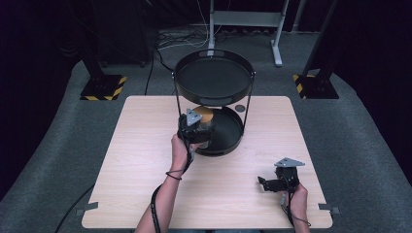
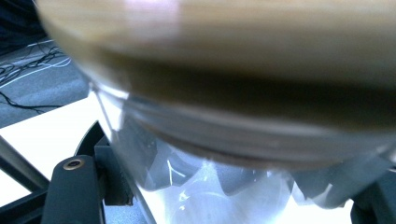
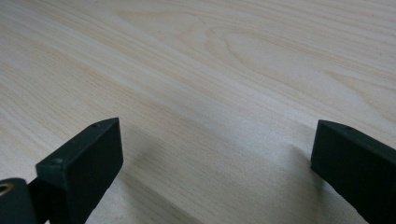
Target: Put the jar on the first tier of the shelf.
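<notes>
While the right gripper (image 1: pixel 277 183) idles at lower right over bare table (image 1: pixel 145 160), jaws wide apart and holding nothing, the left gripper (image 1: pixel 197 130) near frame centre looks clamped on a wooden-lidded glass jar (image 2: pixel 243 93), held at the lower tray (image 1: pixel 232 138) of the black two-tier stand (image 1: pixel 214 73), probably for loading or unloading.

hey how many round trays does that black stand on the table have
2: the upper tray sits at the top of the stand, and the lower tray rests on the table, partly hidden behind the left gripper.
</notes>
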`<state>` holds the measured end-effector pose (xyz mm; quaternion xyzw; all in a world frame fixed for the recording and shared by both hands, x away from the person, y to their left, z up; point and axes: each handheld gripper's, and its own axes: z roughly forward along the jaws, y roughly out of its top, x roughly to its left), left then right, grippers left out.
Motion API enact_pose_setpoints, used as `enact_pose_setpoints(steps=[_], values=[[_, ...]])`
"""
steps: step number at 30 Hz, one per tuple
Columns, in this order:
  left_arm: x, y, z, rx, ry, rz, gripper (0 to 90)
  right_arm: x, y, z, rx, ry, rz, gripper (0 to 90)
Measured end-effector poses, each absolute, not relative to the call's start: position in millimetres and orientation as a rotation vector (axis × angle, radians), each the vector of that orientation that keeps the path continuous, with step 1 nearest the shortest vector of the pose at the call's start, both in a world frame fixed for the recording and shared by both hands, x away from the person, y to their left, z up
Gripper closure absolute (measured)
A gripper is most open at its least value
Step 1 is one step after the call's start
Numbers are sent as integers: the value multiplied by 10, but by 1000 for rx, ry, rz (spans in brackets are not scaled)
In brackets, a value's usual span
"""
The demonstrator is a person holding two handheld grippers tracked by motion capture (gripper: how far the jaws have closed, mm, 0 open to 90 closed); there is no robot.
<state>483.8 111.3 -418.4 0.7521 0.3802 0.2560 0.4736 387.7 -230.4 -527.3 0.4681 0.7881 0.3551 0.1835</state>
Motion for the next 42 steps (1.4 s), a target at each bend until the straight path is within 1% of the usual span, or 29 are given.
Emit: enact_pose_setpoints(steps=[17,25,35,42], values=[[5016,1008,-4333,1841,954,641,258,3877,-2301,-5274,1319,2222,999,16],[5065,950,-4416,1852,972,659,258,3877,-2298,-5274,1319,2223,996,16],[5116,887,-4519,1851,974,634,258,3877,-2298,-5274,1319,2224,997,16],[5139,844,-4583,1851,986,650,258,3876,-2299,-5274,1318,2224,998,16]])
